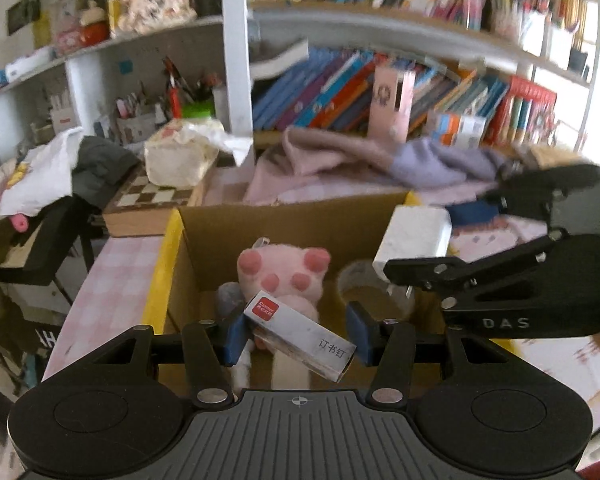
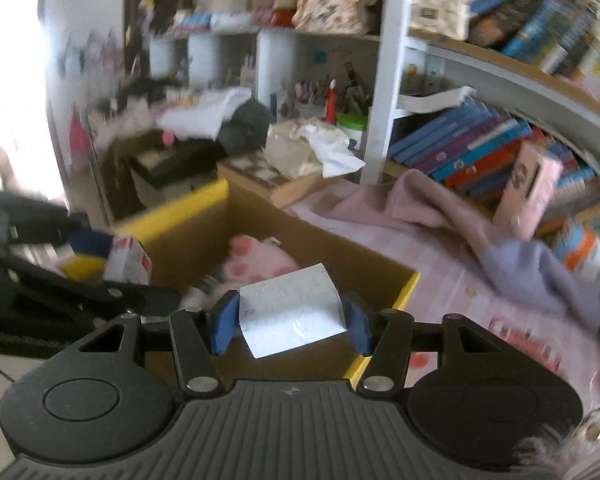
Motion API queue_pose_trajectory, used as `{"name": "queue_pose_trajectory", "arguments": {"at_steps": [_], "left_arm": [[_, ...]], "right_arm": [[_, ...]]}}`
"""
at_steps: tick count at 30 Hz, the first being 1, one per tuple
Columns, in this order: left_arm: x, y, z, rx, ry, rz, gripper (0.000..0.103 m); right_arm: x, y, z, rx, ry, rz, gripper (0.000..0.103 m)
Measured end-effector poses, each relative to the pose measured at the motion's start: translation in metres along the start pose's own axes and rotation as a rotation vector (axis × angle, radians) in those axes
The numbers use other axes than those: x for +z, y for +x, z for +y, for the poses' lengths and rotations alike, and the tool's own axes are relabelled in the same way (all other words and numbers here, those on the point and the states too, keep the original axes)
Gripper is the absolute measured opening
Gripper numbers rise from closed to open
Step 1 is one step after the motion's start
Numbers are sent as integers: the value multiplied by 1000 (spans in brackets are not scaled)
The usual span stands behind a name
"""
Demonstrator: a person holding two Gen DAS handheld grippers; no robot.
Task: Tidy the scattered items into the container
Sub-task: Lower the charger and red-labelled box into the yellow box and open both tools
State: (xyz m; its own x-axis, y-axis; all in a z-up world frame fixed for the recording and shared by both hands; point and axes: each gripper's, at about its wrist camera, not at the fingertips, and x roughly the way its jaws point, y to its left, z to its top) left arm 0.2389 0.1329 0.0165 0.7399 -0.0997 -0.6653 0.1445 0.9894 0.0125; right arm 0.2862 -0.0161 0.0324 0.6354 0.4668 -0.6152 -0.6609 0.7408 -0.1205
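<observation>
My left gripper (image 1: 296,336) is shut on a white staples box (image 1: 300,330) with a red label, held slantwise between the blue pads. It hangs over an open cardboard box (image 1: 260,224) with yellow-taped rims. A pink plush paw (image 1: 284,272) lies inside. My right gripper (image 2: 290,320) is shut on a white packet (image 2: 292,310) above the same cardboard box (image 2: 408,292). From the left wrist the right gripper (image 1: 440,232) shows at the right with the packet (image 1: 414,240). In the right wrist view the left gripper (image 2: 124,268) comes in from the left with the staples box (image 2: 128,260).
The carton stands on a pink-checked tablecloth (image 2: 452,280). Pink and lilac cloths (image 2: 440,216) lie behind it, before a shelf of books (image 2: 480,152). A chessboard (image 1: 152,196) with a tissue box (image 1: 180,156) on it sits at the back left. A pink carton (image 2: 532,188) leans on the books.
</observation>
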Motion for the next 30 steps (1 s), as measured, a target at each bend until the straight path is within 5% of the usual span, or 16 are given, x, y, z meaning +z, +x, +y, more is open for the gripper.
{"name": "queue_pose_trajectory", "arguments": {"at_steps": [13,16,21,30], "left_arm": [[1,58,18,-3,-38,163,51],[1,59,17,-1,-23,169,66],[1,46,15,-2,-13,123,85],[-3,-16,1,25,-1,-27,89]], "right_arm": [[-3,78,2,23,-202,162,54],[-5,81,3,20,-210,172,52],[-4,70,-2,-12,-202,127,58],[2,14,3,-50,-108,5,59]]}}
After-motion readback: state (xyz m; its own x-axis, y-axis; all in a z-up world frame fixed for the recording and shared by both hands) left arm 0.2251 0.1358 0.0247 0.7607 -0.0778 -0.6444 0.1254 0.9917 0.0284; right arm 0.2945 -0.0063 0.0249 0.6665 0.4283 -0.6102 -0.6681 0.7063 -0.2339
